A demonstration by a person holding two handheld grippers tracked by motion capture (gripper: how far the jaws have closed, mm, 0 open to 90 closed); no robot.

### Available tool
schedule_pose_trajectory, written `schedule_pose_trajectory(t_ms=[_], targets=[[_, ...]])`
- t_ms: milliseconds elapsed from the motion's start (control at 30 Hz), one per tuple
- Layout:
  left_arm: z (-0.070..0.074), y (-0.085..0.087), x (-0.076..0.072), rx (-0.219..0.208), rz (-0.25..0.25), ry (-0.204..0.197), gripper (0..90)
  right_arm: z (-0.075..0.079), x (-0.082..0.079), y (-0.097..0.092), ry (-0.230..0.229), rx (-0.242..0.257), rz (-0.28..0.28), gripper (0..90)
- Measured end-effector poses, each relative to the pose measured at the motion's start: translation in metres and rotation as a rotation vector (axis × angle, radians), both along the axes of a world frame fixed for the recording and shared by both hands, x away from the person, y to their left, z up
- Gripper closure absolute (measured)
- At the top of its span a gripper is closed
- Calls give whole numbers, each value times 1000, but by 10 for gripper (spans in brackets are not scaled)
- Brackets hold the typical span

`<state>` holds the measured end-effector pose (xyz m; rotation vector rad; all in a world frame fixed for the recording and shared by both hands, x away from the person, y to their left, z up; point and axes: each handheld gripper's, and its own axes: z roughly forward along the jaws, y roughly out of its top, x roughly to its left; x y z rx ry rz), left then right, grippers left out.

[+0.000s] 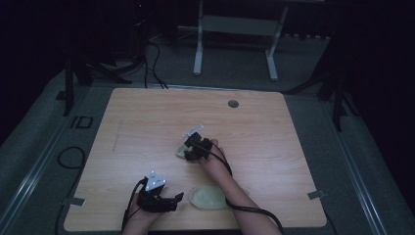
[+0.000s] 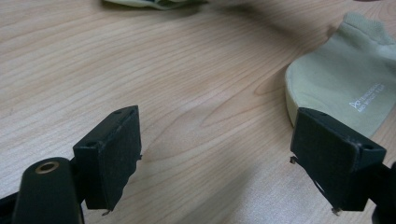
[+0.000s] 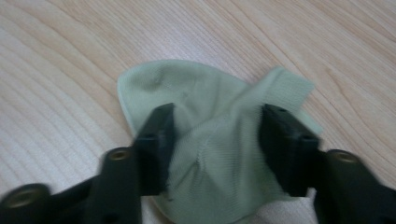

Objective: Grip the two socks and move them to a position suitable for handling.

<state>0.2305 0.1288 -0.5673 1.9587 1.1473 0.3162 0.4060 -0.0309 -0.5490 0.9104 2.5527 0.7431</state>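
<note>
Your left gripper (image 1: 179, 197) rests at the near left with jaws spread and empty, just left of the flat pale green sock (image 1: 208, 197), ready to receive. Farther off, at centre, your right gripper (image 3: 215, 140) pinches the crumpled second sock (image 3: 187, 93), bunching cloth between its pads for lifting.

lab | dim room | bare wooden table (image 1: 147, 117) | floor cables (image 1: 151, 58)

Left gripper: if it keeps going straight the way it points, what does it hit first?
Probably bare table. The left gripper is open with nothing between its jaws, and wood lies ahead. The flat sock sits off to one side by one jaw; the other sock lies farther on. Depth is unclear.
</note>
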Motion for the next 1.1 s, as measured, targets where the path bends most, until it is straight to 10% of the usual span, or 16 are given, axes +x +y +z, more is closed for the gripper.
schedule_pose_trajectory(t_ms=[233,767,1100], targets=[[-1,-1,0,0,-5,5,165,4,2,-7,8,2,0,789],[2,1,1,-16,3,-2,165,52,-7,-74,-75,38,-82,799],[2,-3,1,-25,-9,6,165,53,-38,-113,-117,74,-127,797]])
